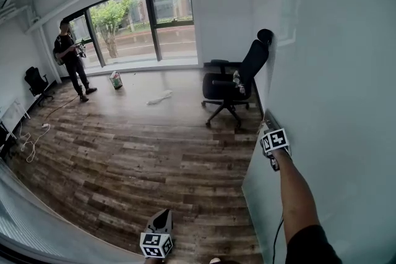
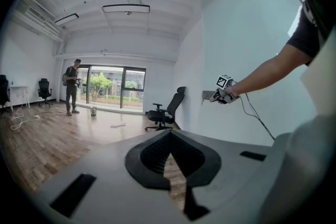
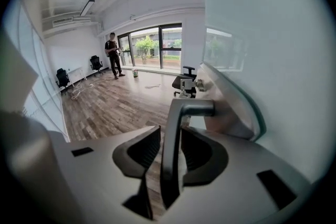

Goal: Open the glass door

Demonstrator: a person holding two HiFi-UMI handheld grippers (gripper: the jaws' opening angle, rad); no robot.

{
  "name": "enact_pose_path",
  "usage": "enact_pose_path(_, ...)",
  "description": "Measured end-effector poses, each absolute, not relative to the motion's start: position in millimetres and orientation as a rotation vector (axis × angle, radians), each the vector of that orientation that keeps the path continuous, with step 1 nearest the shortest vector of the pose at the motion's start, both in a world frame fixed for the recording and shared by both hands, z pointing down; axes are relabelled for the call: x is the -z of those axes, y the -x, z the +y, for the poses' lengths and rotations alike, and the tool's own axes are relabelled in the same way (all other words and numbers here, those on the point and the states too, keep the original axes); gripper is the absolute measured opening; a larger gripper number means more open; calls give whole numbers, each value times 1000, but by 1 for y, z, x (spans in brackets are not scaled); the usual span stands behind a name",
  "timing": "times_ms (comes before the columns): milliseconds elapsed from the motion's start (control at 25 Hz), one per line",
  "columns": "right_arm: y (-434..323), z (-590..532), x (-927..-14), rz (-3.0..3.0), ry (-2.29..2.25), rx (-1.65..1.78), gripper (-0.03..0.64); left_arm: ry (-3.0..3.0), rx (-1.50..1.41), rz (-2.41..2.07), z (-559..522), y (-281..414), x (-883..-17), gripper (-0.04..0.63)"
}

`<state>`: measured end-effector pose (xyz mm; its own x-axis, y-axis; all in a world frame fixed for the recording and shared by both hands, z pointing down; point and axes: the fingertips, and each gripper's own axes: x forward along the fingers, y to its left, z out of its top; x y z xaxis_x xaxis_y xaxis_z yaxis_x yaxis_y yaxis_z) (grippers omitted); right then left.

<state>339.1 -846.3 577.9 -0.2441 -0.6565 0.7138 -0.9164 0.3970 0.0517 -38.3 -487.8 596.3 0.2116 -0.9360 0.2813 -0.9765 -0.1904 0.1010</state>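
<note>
The glass door [image 1: 263,185] stands at the right, its pale pane edge-on beside the wall. In the right gripper view its metal lever handle [image 3: 176,128] runs up between the jaws and bends right toward the glass door [image 3: 239,107]. My right gripper [image 3: 170,129] is open, one jaw on each side of the handle with thin gaps showing. In the head view the right gripper [image 1: 267,133] is held out against the door on an outstretched arm. My left gripper [image 1: 162,216] hangs low over the wood floor, away from the door. The left gripper [image 2: 169,138] is shut and holds nothing.
A black office chair [image 1: 232,86] stands against the wall just past the door. A person [image 1: 73,59] stands by the far windows, near a small bucket [image 1: 116,80]. A white scrap [image 1: 159,97] and cables [image 1: 31,139] lie on the floor. Another chair [image 1: 35,80] is at the far left.
</note>
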Motion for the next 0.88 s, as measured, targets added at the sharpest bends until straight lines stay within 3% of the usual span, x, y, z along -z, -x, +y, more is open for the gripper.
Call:
enact_pose_path(360, -383, -834, -581, -2061, -1429, -558, 128, -2314, -254, -1717, -488, 9, -599, 2)
enact_pose_path(440, -395, -829, -583, -2010, -1483, -555, 176, -2319, -261, -1709, -485, 7, -601, 2)
enact_pose_path(640, -431, -801, -592, -1851, -1666, -411, 178, -2333, -296, -1673, -477, 2, -599, 2)
enact_pose_path(880, -367, -724, -576, -2129, -1679, -243, 120, -2353, -243, -1677, -475, 6, -590, 2)
